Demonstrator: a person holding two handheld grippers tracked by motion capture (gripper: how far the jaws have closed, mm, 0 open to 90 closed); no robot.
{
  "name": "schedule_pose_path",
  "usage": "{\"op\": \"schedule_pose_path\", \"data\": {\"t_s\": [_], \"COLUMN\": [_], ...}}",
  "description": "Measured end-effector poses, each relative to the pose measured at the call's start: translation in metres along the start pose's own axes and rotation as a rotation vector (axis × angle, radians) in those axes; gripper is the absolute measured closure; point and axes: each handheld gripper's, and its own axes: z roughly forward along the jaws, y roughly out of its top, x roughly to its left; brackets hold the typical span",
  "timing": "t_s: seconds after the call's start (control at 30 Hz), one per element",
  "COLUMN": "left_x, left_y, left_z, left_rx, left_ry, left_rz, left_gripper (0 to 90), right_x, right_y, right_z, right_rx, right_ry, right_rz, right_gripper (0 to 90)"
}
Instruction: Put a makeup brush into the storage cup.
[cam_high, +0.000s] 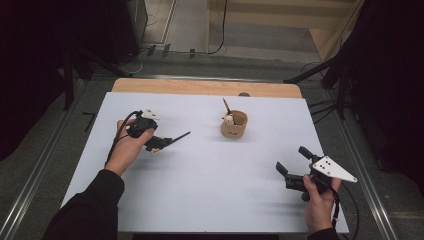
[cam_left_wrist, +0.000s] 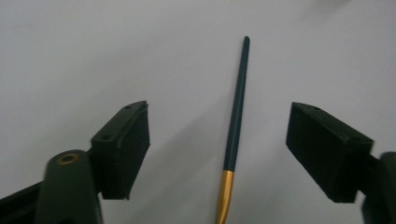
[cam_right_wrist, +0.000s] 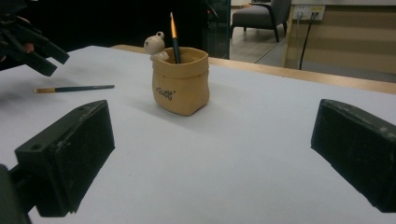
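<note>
Left gripper (cam_left_wrist: 219, 144) hovers over the tabletop (cam_left_wrist: 93, 56), jaws apart astride the lying brush (cam_left_wrist: 236, 116), untouched; right gripper (cam_right_wrist: 210, 154) gapes wide.

You see a matt white table sheet (cam_high: 210, 170) with a smooth bare wooden edge (cam_high: 205, 87) at the top of the high view. The brush (cam_left_wrist: 236, 116) has a smooth dark lacquered handle and a shiny gold metal ferrule, while your left gripper (cam_left_wrist: 218, 149) pads look like matt black plastic. The tan pot (cam_right_wrist: 181, 81) seems matt glazed ceramic, slightly dimpled
</note>
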Motion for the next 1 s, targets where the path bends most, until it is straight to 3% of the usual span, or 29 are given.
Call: {"op": "schedule_pose_path", "data": {"t_s": [0.07, 0.33, 0.5, 0.63, 0.77, 1.0], "left_x": [-0.001, -0.006, -0.003, -0.005, -0.004, 0.002], "left_y": [0.002, 0.005, 0.006, 0.008, 0.010, 0.009], "left_z": [0.003, 0.009, 0.012, 0.014, 0.015, 0.016], "left_rx": [0.052, 0.098, 0.134, 0.170, 0.213, 0.252], "left_ry": [0.011, 0.016, 0.047, 0.067, 0.032, 0.004], "left_rz": [0.010, 0.037, 0.028, 0.047, 0.070, 0.081], "left_gripper": [26.6, 31.2, 48.3, 63.9, 70.7, 72.8], "right_x": [0.000, 0.000, 0.000, 0.000, 0.000, 0.000], "right_y": [0.000, 0.000, -0.001, -0.001, -0.002, -0.002], "right_z": [0.000, -0.001, 0.000, 0.000, 0.001, 0.001], "right_rx": [0.001, 0.000, -0.003, -0.009, -0.006, -0.006], "right_ry": [-0.001, 0.001, 0.002, 0.006, 0.009, 0.012], "right_rz": [0.001, 0.006, 0.008, 0.015, 0.016, 0.019], "right_gripper": [0.0, 0.0, 0.0, 0.0, 0.0, 0.0]}}
